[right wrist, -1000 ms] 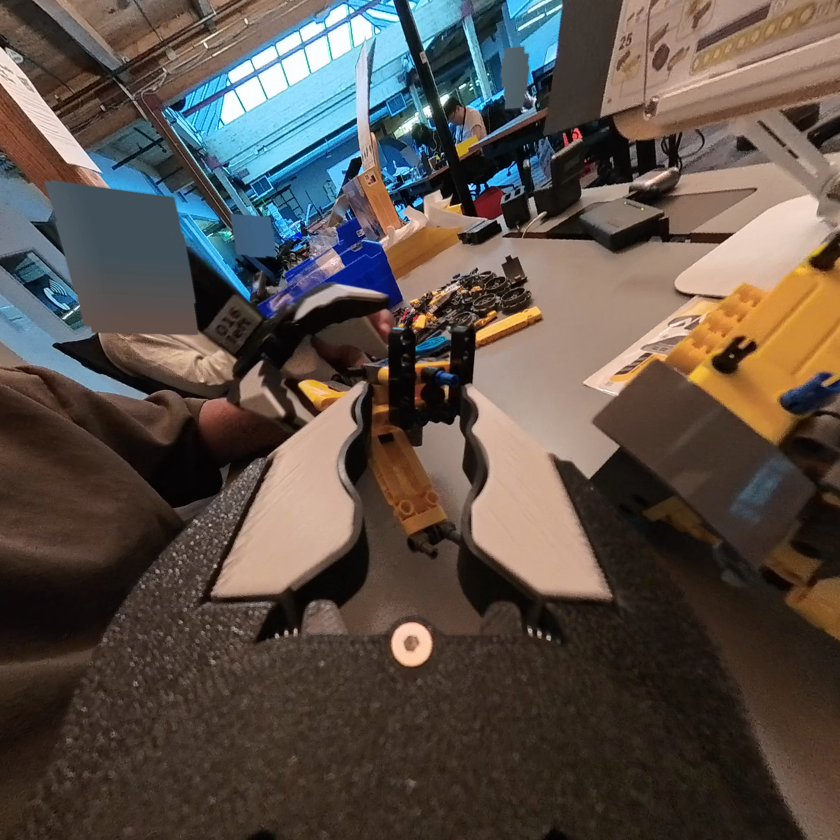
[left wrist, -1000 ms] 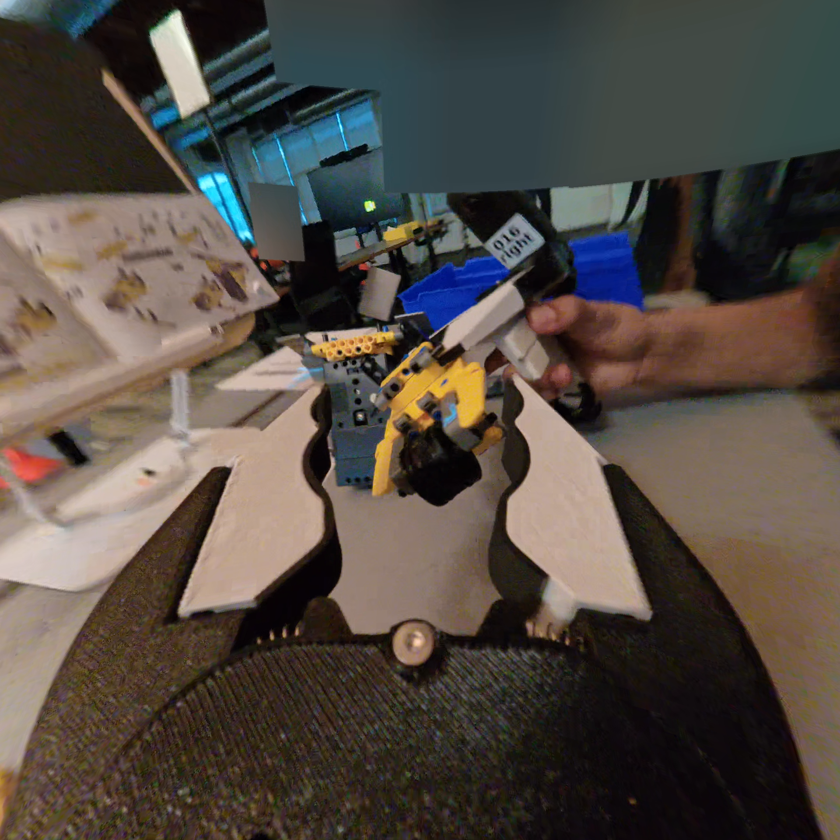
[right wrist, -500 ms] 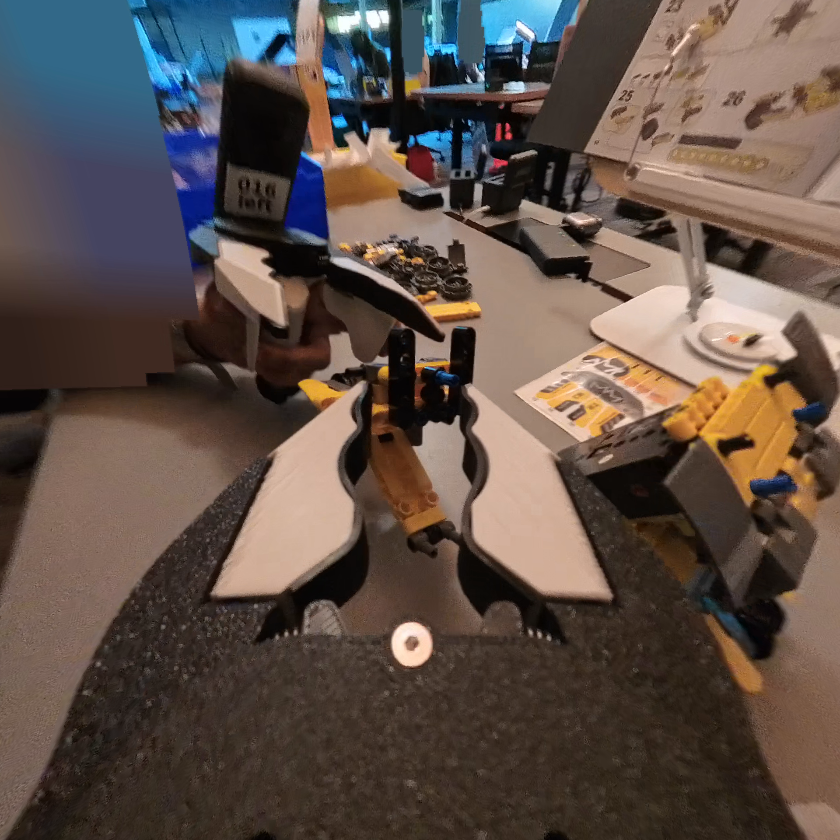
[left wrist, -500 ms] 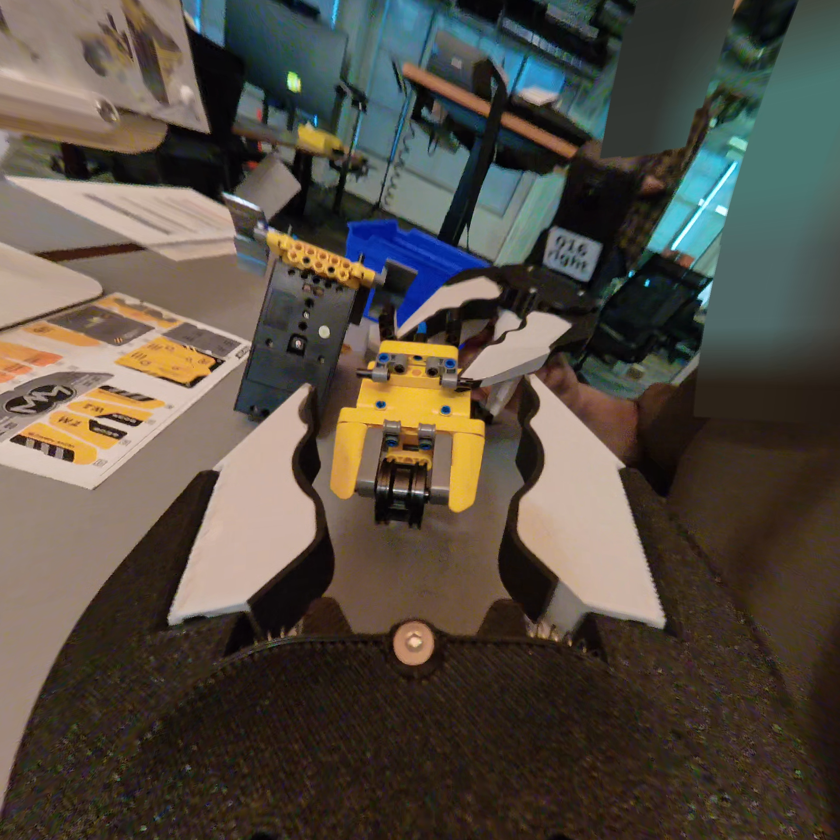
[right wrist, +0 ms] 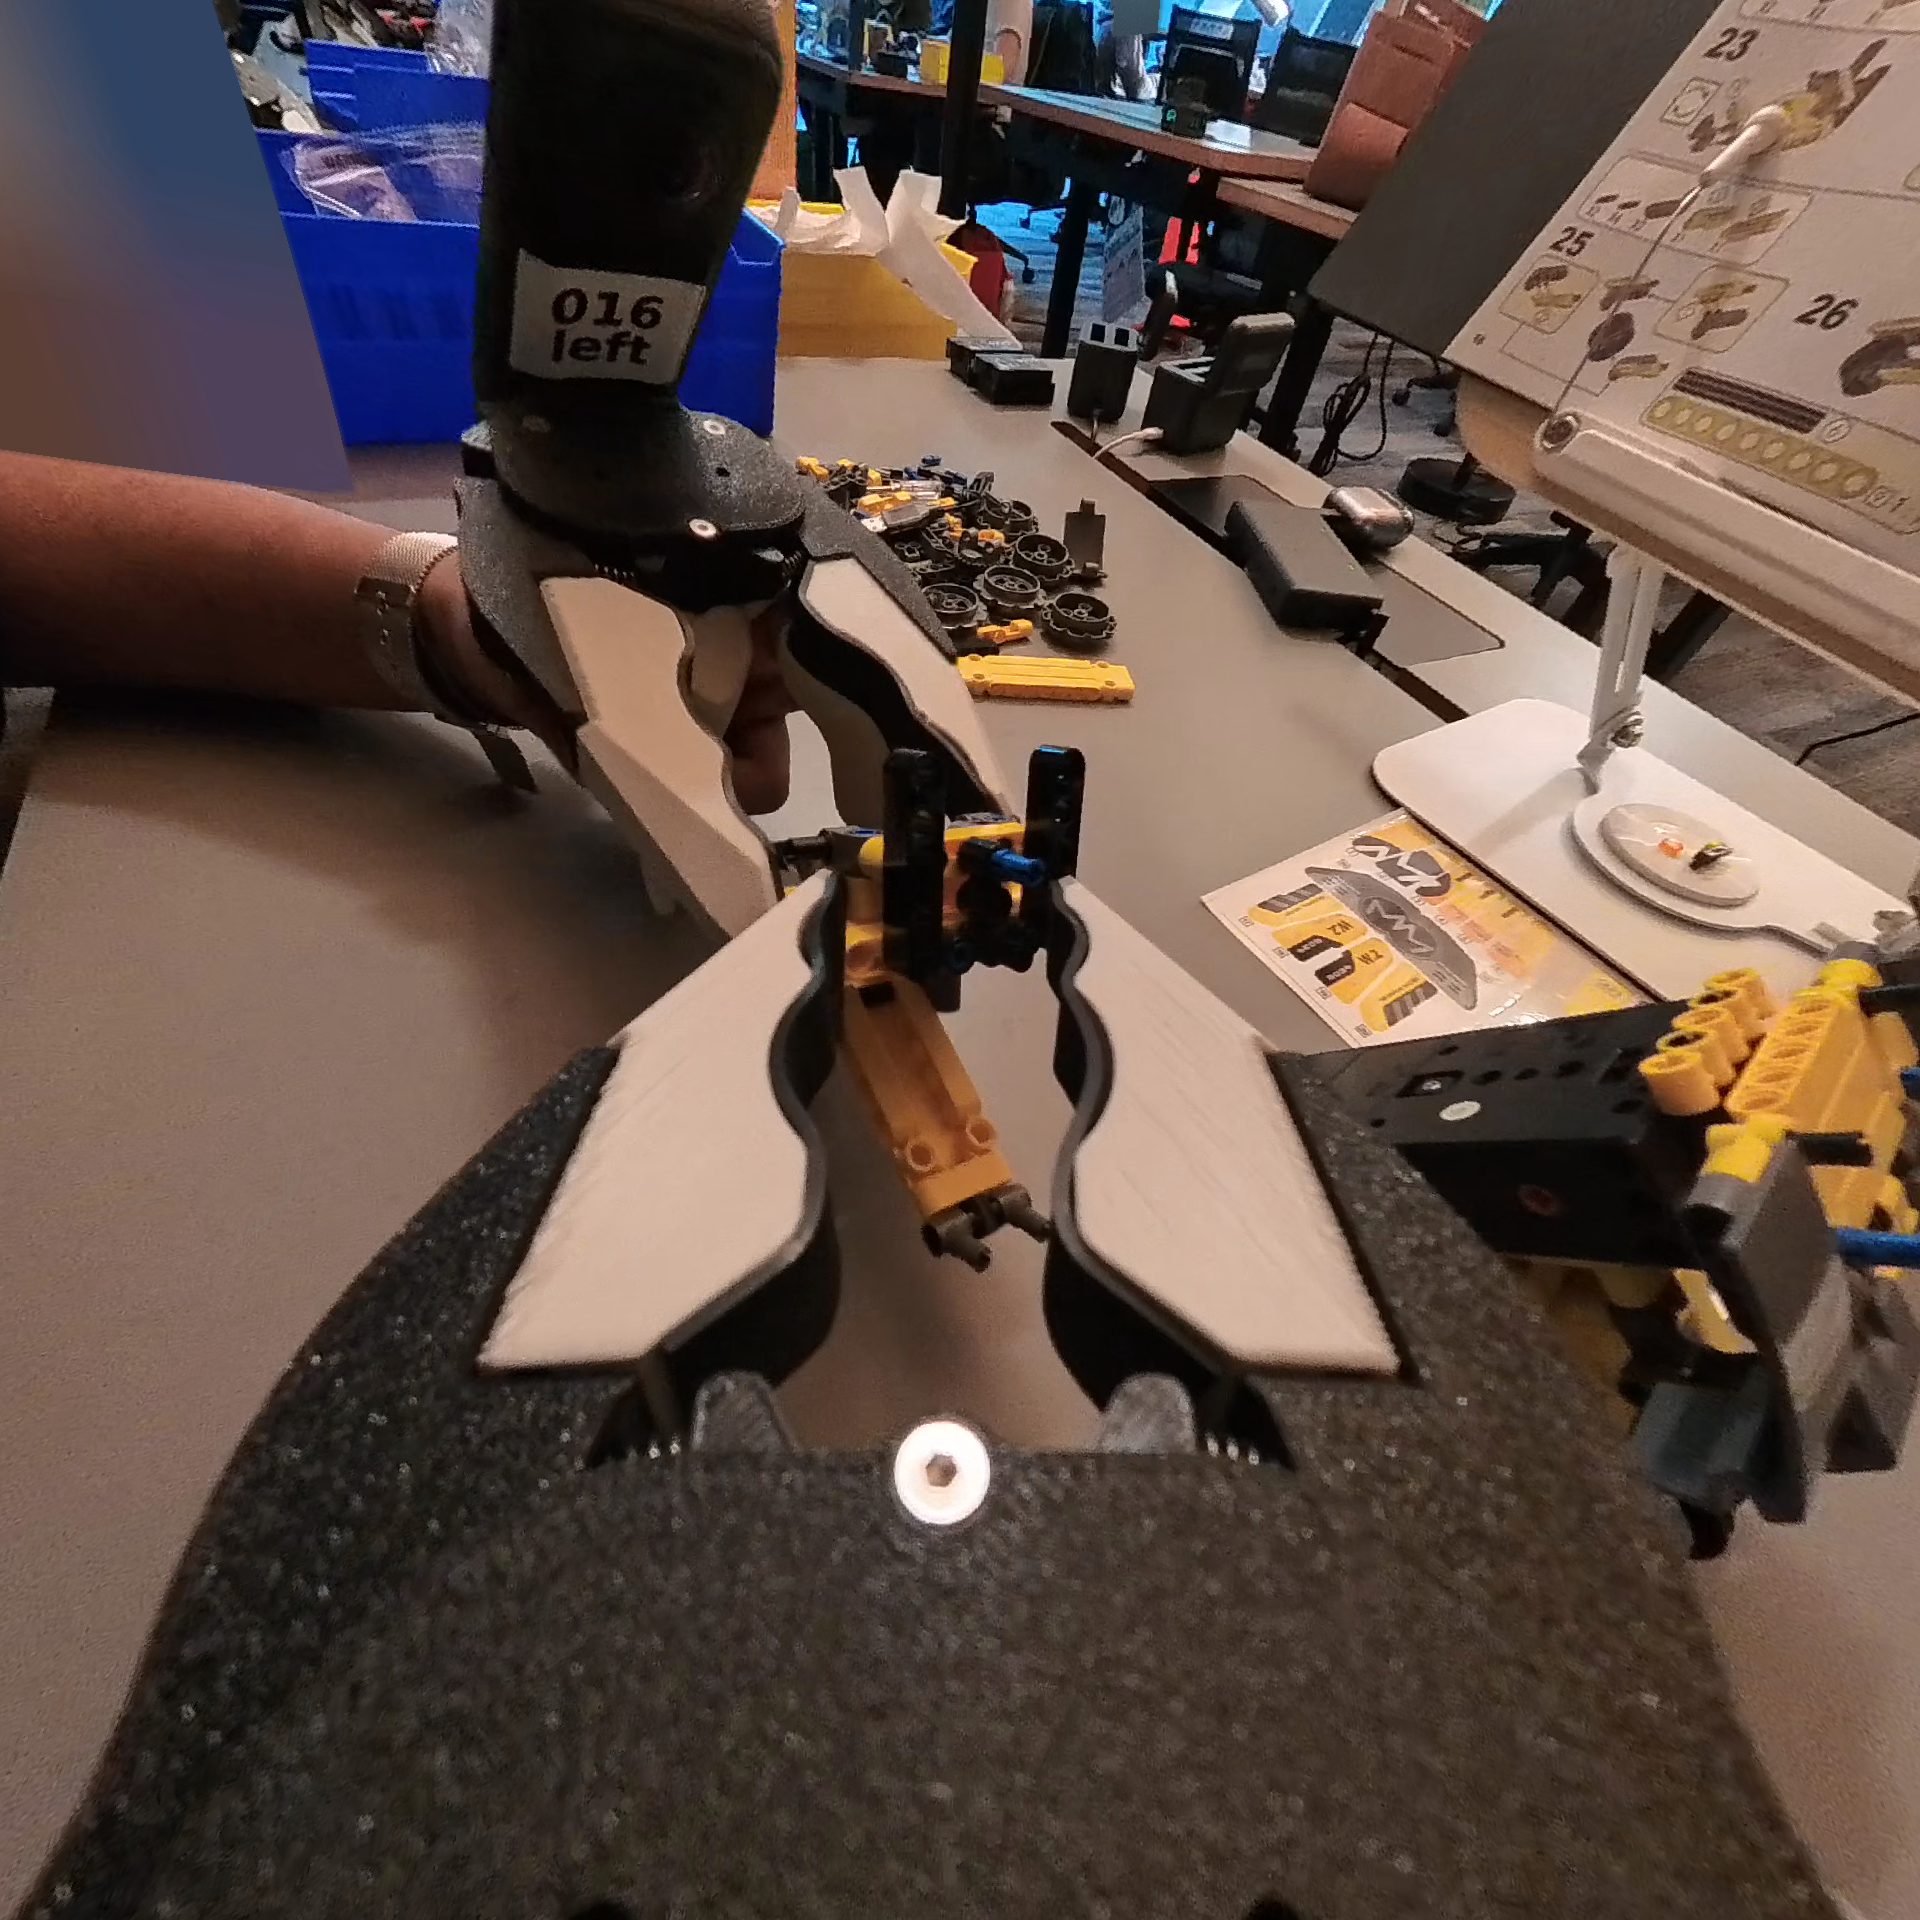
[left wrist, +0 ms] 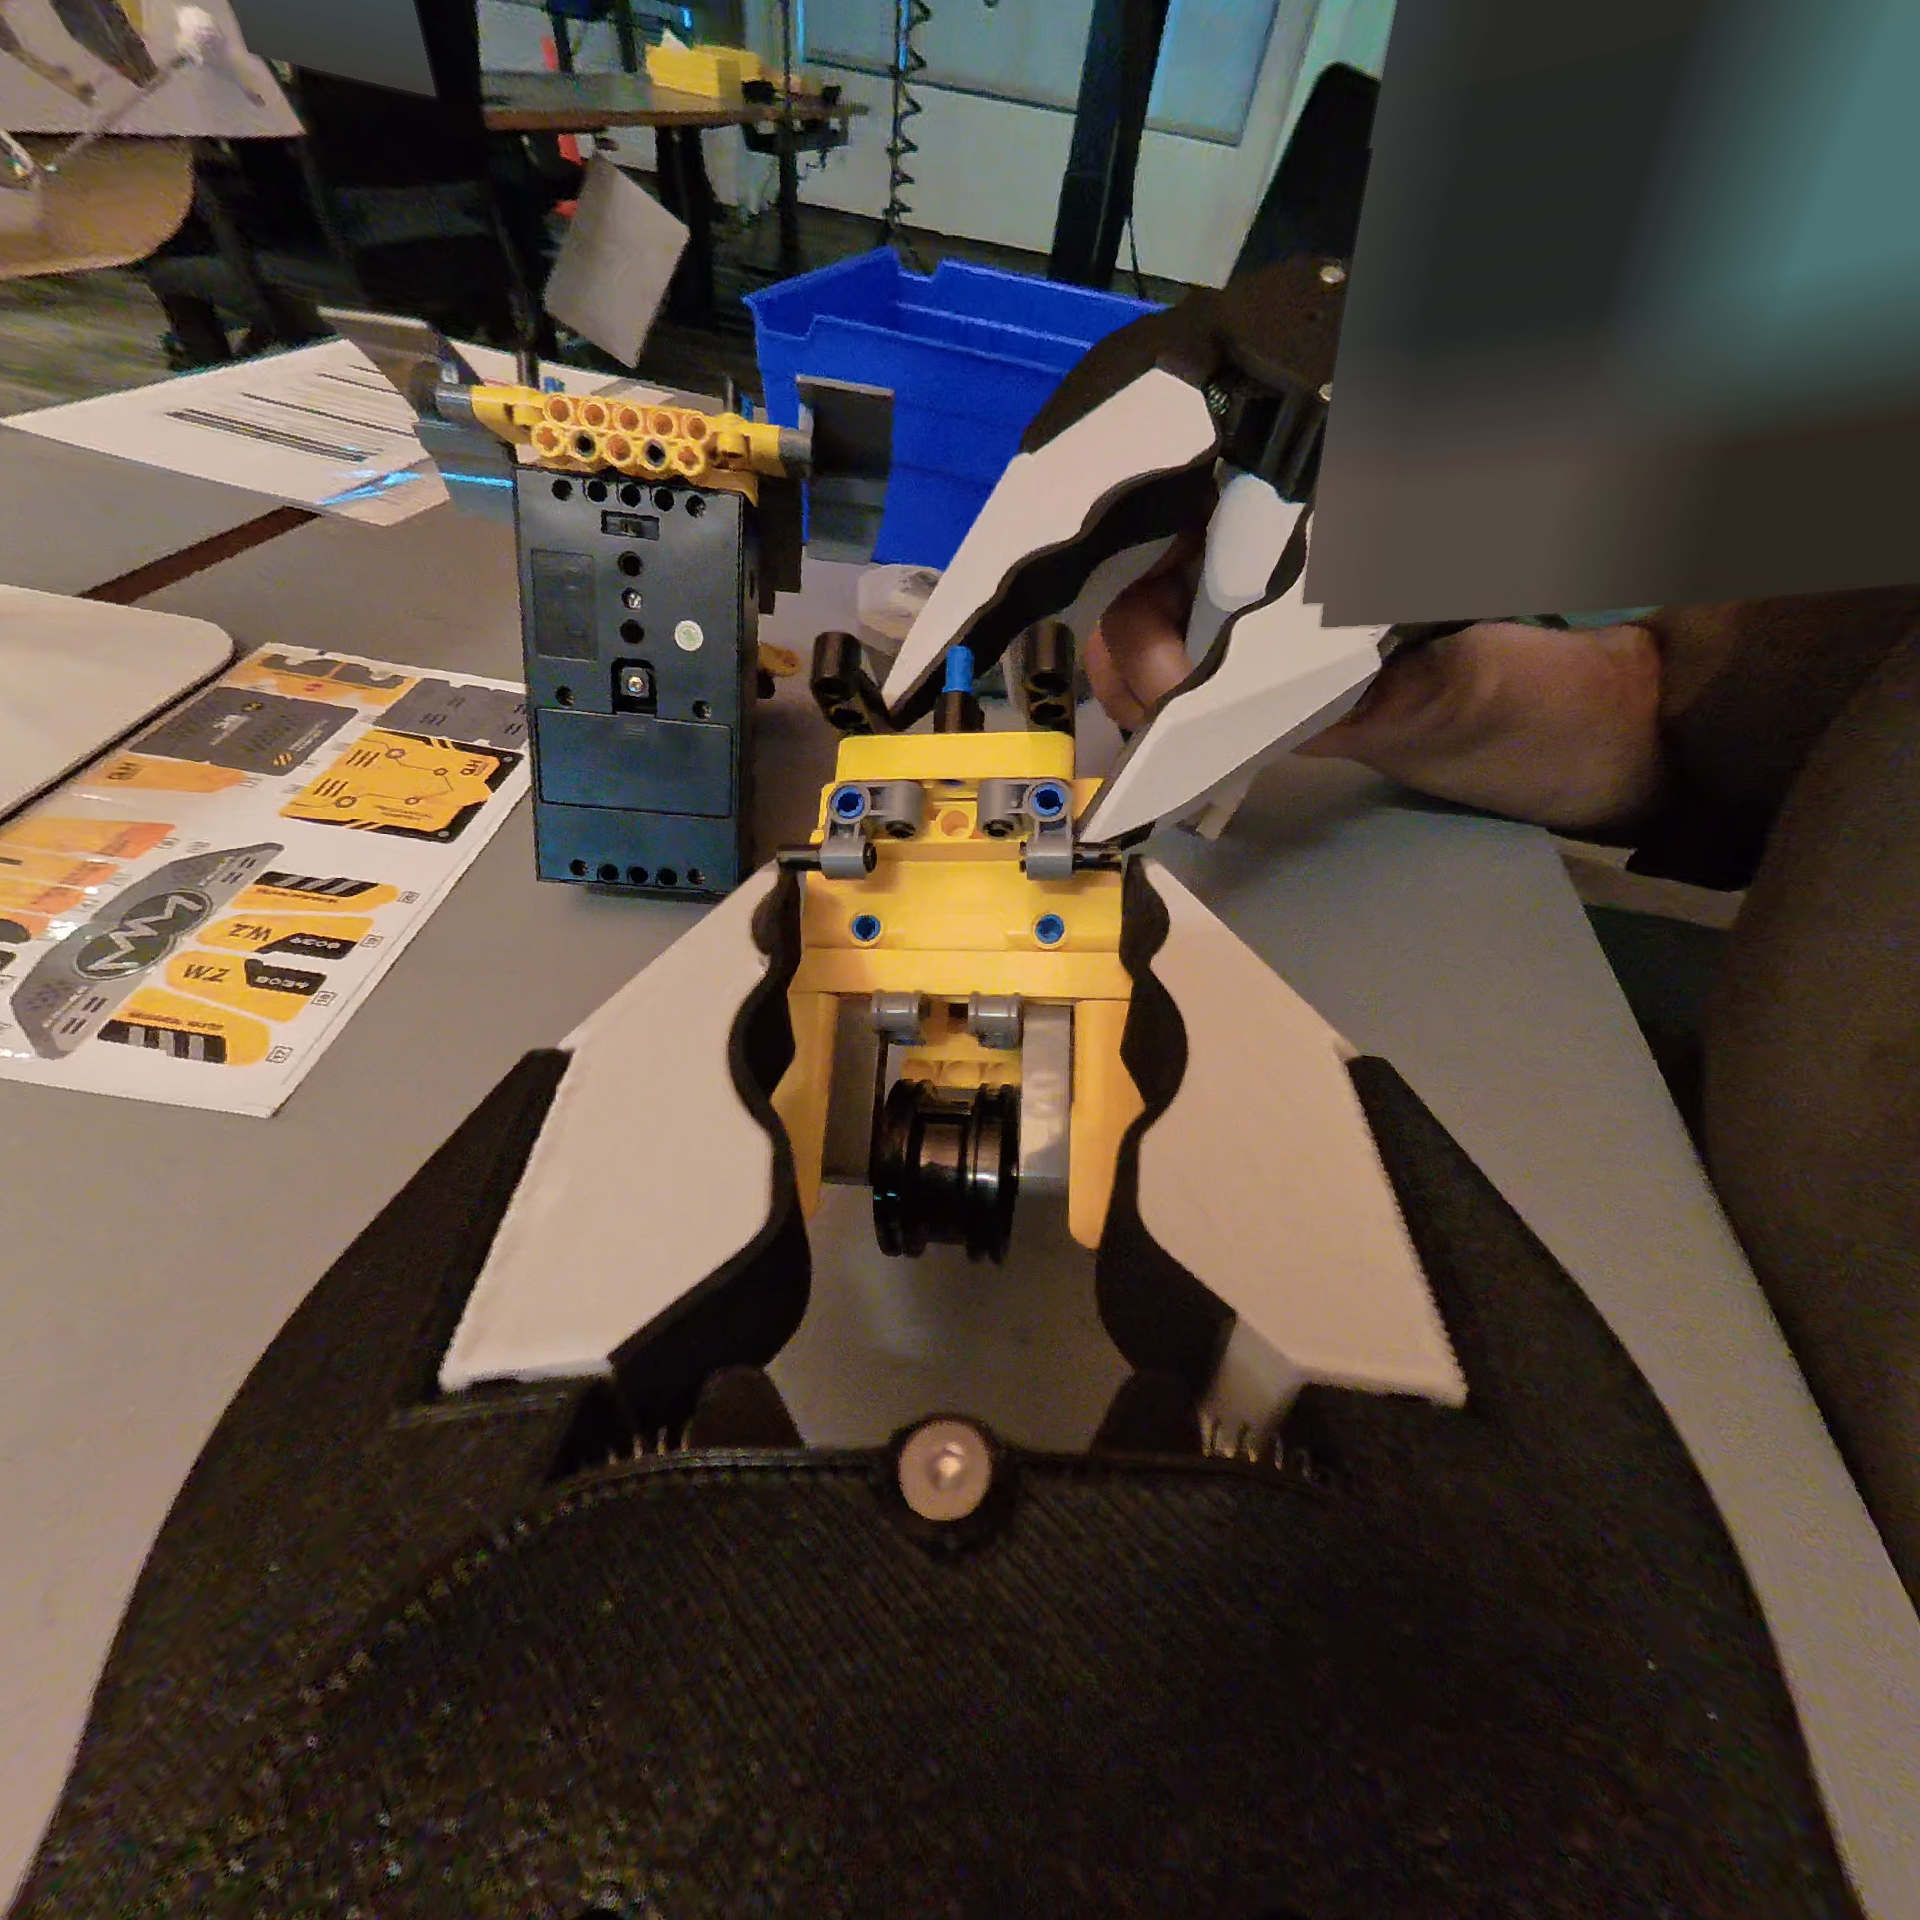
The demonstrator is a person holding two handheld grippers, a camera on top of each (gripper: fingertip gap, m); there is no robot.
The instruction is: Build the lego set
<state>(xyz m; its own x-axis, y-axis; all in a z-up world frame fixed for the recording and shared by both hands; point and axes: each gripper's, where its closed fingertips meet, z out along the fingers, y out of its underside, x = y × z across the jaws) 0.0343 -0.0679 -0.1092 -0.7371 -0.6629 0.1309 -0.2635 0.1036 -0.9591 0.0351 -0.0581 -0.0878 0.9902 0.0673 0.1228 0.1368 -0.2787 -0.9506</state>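
Observation:
A small yellow brick assembly (left wrist: 956, 935) with a black wheel (left wrist: 940, 1174) under it is held between both grippers above the grey table (left wrist: 260, 1299). My left gripper (left wrist: 956, 883) is shut on its yellow body from both sides. My right gripper (right wrist: 945, 894) is shut on the other end of the assembly (right wrist: 914, 1091), where two black upright beams (right wrist: 1055, 810) stick up. In the left wrist view the right gripper (left wrist: 997, 769) comes in from the upper right. In the right wrist view the left gripper (right wrist: 862, 852) comes in from the upper left.
A black box model with a yellow beam (left wrist: 634, 675) stands just beyond, at the right in the right wrist view (right wrist: 1558, 1143). A sticker sheet (left wrist: 208, 862) lies at the left. A blue bin (left wrist: 935, 353), loose parts (right wrist: 977, 540) and a booklet on a stand (right wrist: 1714, 260) are farther off. Both grippers' tips are close together, under 4 cm apart.
The left gripper has swung round to face the assembly head-on, and its jaws have closed onto the yellow body. The right gripper has kept its hold and levelled the assembly.

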